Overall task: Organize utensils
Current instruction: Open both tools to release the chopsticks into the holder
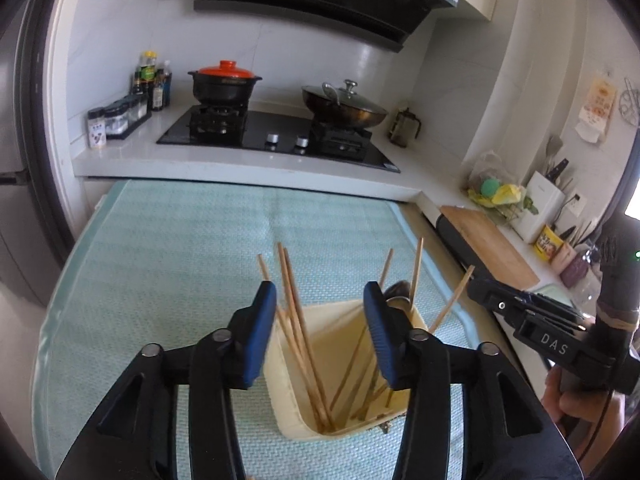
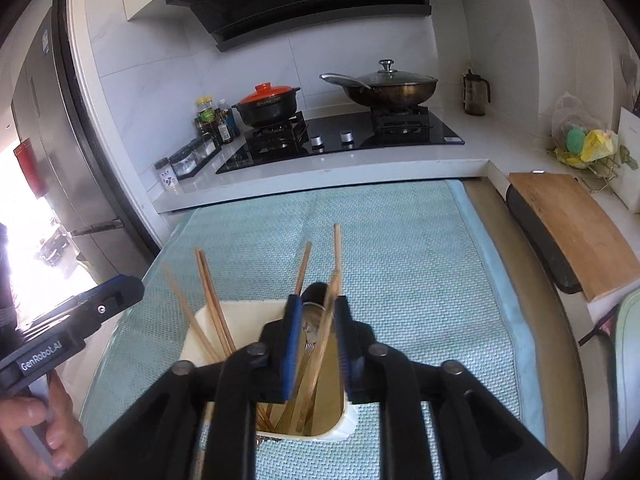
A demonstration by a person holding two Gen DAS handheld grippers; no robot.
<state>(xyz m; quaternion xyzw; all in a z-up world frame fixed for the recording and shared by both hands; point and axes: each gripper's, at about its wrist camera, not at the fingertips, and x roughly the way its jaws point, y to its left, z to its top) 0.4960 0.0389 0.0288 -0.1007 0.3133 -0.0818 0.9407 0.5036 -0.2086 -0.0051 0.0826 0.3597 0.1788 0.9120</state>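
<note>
Kitchen counters with a gas hob [image 2: 340,136], a red-lidded clay pot [image 2: 267,105] and a lidded wok [image 2: 390,86] run behind the work surface, which is covered by a pale green woven mat [image 2: 400,248]. On that mat, near its front edge, stands a cream rectangular utensil holder [image 1: 340,368], open at the top, and the task's utensils are in it: wooden chopsticks [image 1: 294,312] lean outward against its walls in several directions, and a dark-bowled spoon [image 2: 318,294] stands among them. The right gripper [image 2: 317,344] hovers directly over the holder with its fingers drawn close around a chopstick and the spoon; they look nearly together, though whether they actually pinch either one cannot be told. That position suggests a utensil being lowered in or straightened so it stands upright. The left gripper [image 1: 320,340] is held beside and above the holder with its fingers well apart and nothing between them, seemingly waiting clear of the right one. Judging by the bare mat, most utensils are already gathered.
</note>
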